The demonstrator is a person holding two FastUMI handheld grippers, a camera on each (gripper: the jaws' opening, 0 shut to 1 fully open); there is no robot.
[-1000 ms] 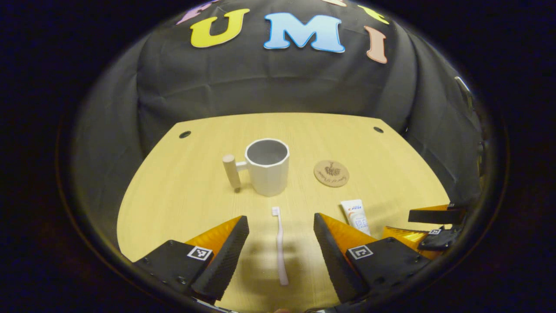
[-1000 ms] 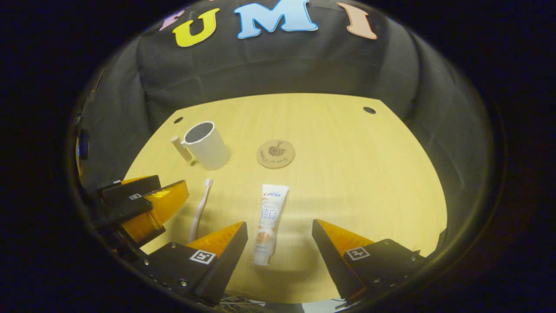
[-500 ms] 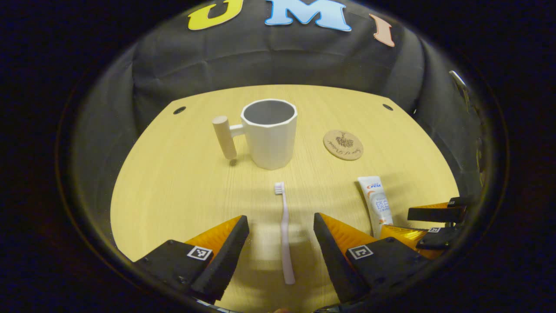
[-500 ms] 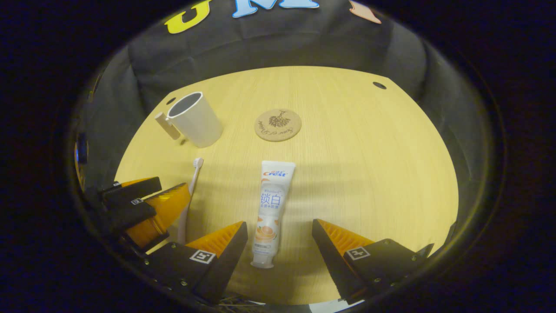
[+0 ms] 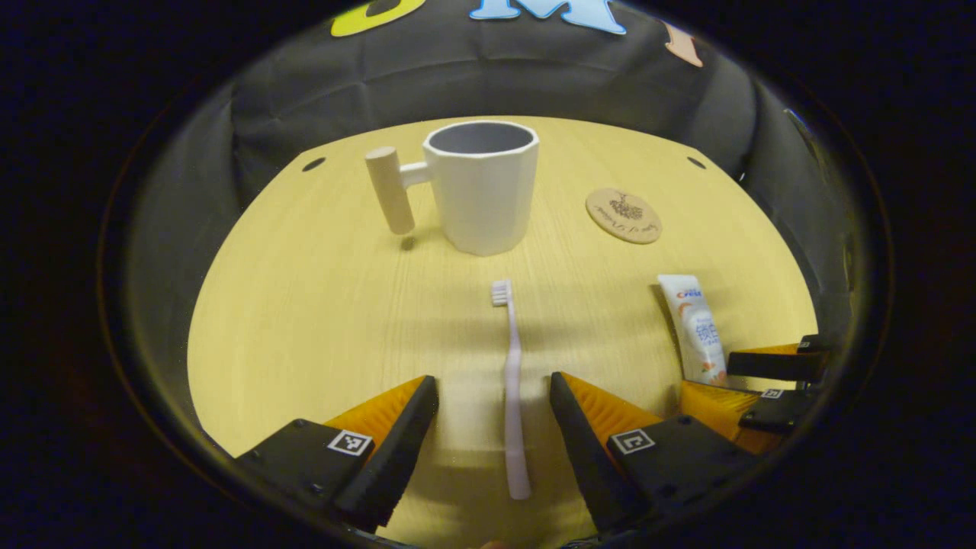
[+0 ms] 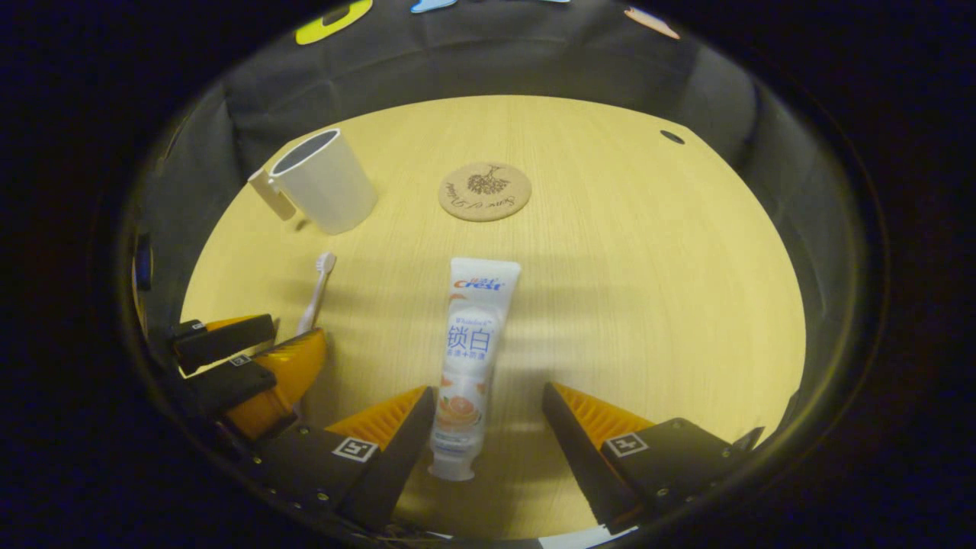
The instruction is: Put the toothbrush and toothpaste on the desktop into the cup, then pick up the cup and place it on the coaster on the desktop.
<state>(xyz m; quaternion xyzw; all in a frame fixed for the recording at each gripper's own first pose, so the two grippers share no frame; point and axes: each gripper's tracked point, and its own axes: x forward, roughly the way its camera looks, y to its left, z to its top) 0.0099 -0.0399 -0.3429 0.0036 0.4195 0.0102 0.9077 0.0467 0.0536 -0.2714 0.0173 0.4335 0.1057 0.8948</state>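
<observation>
A pale pink toothbrush [image 5: 512, 381] lies flat on the wooden desktop [image 5: 305, 305], head pointing at the cup. My left gripper [image 5: 494, 385] is open and straddles its handle without touching it. The white cup [image 5: 480, 187] with a wooden peg handle stands upright behind it. The white toothpaste tube [image 6: 470, 351] lies flat, cap end toward me, and my right gripper [image 6: 488, 396] is open around its lower end, the left finger close beside it. The round cork coaster [image 6: 484, 191] lies beyond the tube, right of the cup [image 6: 322, 180]. The toothbrush [image 6: 317, 286] also shows in the right gripper view.
In the left gripper view the toothpaste [image 5: 695, 328] and the right gripper [image 5: 755, 381] lie at the far right, with the coaster [image 5: 624, 216] behind. The left gripper [image 6: 252, 358] sits at the lower left of the right gripper view. Cable holes [image 5: 313, 164] mark the desktop's back corners.
Both grippers have moved forward and lower over the desktop. The toothbrush handle and the toothpaste tube now lie deeper between their open fingers. Nothing on the desktop has moved.
</observation>
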